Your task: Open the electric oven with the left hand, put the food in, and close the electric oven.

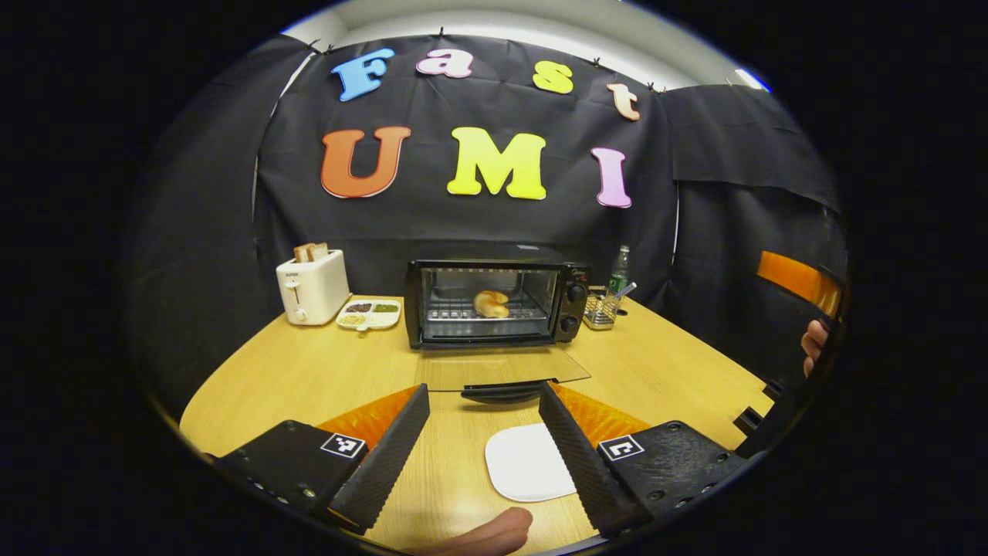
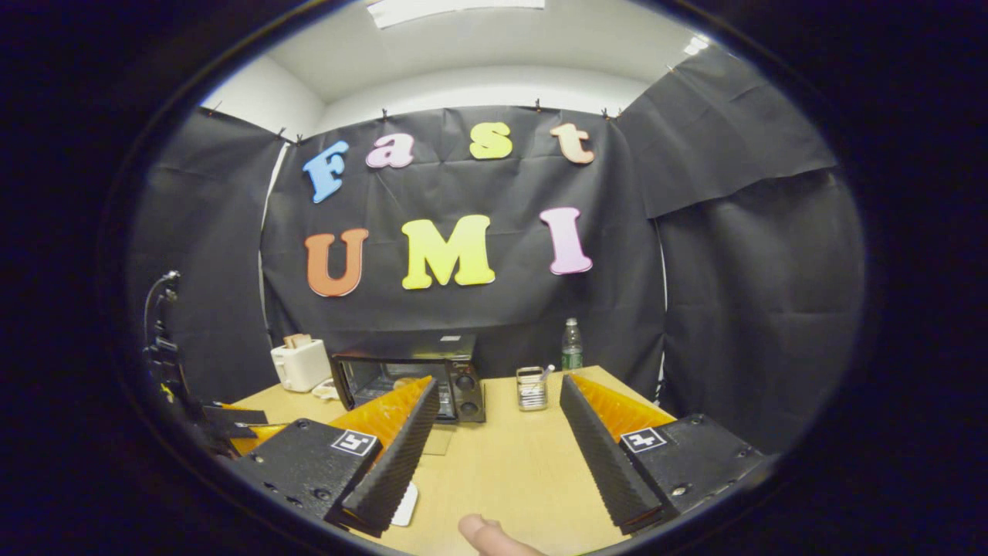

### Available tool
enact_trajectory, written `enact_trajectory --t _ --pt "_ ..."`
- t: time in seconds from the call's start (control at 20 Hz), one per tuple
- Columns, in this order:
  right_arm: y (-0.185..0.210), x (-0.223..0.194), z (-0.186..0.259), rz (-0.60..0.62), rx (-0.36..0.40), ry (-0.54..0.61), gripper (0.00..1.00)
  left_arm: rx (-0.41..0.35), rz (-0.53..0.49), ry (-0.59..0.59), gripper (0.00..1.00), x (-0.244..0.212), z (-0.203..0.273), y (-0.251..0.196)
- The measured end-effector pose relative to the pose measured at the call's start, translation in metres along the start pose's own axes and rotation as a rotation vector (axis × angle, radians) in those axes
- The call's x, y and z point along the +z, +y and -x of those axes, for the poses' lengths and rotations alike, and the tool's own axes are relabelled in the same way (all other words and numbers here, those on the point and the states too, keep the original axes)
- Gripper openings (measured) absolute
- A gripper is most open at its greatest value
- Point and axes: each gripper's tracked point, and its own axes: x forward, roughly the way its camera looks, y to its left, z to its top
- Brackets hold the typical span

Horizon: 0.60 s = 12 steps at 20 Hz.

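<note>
Electric oven [image 1: 498,303] door [image 1: 502,369] lies flat, bread [image 1: 492,303] on the rack; left tongs [image 1: 484,440] and right tongs [image 2: 494,455] gape empty, ready for closing.

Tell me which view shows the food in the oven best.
The left gripper view: the food sits plainly on the rack inside the open oven. In the right gripper view, a finger covers most of the oven.

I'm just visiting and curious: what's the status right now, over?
Left gripper open, holding nothing. Right gripper open too. Oven door down flat, bread on the rack inside. White plate bare. Nothing blocking the door.
</note>
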Motion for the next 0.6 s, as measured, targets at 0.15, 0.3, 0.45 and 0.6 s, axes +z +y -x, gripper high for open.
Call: enact_trajectory --t 0.15,0.3,0.45,0.6 --pt "-0.013 -0.001 0.004 0.011 -0.002 0.003 0.96 -0.014 -0.001 0.060 0.95 -0.014 -0.033 -0.010" --pt "-0.021 -0.002 0.007 0.015 -0.003 -0.005 0.96 -0.025 -0.002 0.147 0.95 -0.033 -0.058 -0.022" --pt "-0.021 0.000 0.009 0.012 0.025 -0.018 0.96 -0.032 0.001 0.209 0.95 -0.052 -0.071 -0.029" --pt "-0.023 -0.005 0.010 0.006 0.044 -0.016 0.96 -0.019 -0.001 0.255 0.95 -0.063 -0.086 -0.031"
